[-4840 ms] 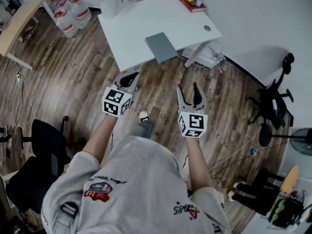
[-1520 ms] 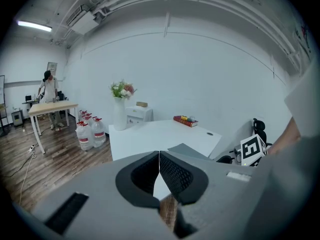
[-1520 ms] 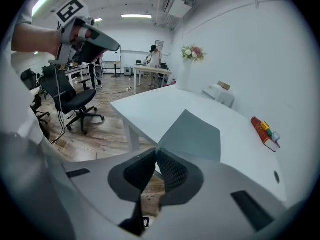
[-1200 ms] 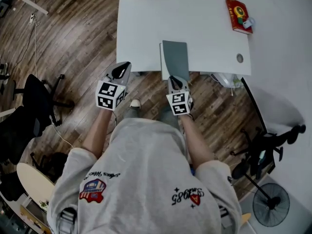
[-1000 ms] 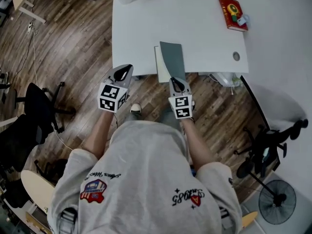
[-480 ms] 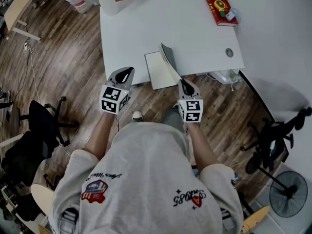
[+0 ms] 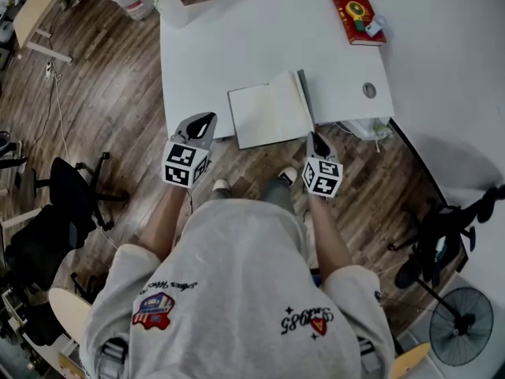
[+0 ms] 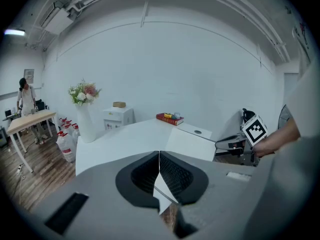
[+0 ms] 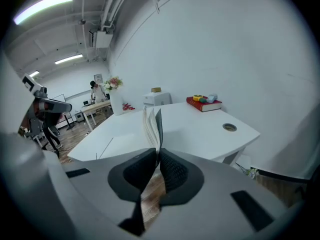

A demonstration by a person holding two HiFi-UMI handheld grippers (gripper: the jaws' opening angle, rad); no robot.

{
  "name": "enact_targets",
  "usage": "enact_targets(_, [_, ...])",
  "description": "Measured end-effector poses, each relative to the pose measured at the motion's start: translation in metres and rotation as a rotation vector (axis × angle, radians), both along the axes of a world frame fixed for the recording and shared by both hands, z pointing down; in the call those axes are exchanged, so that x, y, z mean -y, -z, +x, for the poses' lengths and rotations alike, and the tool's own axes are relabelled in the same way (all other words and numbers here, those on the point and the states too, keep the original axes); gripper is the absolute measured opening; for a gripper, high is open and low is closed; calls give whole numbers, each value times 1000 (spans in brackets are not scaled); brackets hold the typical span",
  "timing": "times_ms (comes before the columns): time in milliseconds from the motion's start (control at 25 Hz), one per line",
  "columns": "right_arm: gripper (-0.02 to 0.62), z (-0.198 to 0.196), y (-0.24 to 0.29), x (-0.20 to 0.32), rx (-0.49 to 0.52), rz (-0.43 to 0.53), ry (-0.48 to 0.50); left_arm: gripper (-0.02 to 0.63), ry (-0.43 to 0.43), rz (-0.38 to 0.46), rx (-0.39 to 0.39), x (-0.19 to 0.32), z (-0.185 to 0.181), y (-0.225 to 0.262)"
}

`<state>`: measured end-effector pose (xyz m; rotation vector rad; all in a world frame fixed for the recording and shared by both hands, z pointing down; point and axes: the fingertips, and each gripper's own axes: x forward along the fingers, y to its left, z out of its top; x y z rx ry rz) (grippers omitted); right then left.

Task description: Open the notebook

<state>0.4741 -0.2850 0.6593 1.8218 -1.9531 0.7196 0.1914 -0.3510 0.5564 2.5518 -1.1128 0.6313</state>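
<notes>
Swung cover (image 7: pixel 302 91) up from flat to standing on edge over the last second, carrying right claw (image 7: pixel 316 138) out to the right with it. Now pinching cover plus a few leaves (image 9: pixel 148 126) at the lower corner, nearly closed on them. Holding left claw (image 7: pixel 201 121) closed and empty, hovering off the front edge of table (image 7: pixel 237 38), touching nothing. Leaving notebook (image 7: pixel 268 115) at the near edge of table, white page bared, lower corner hanging slightly over the edge.

Risks, judged from this:
- Could fall shut again if released now, as not yet tipped past upright.
- Could drag the whole notebook sideways or off the edge by pulling further right with nothing pinning it down.
- Could crease or tear the leaves caught in with the cover if yanked.
- Could end up opened at a middle page rather than the first.
</notes>
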Motion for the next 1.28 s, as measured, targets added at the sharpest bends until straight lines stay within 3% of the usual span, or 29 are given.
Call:
enact_targets(200, [35, 37, -29, 3, 72, -77, -2, 6, 33, -13, 18, -9, 31, -1])
enact_targets(480, [46, 68, -70, 5, 139, -188, 89, 6, 121, -48, 35, -28, 74, -9])
enact_targets(720, [24, 90, -97, 7, 47, -229, 169, 6, 205, -111, 37, -50, 98, -35])
enact_targets(960, [5, 109, -70, 8, 27, -99, 116, 6, 175, -120, 24, -75, 112, -42])
enact_targets(1280, [3, 74, -19, -34, 9, 6, 92, 6, 126, -1, -29, -98, 86, -3])
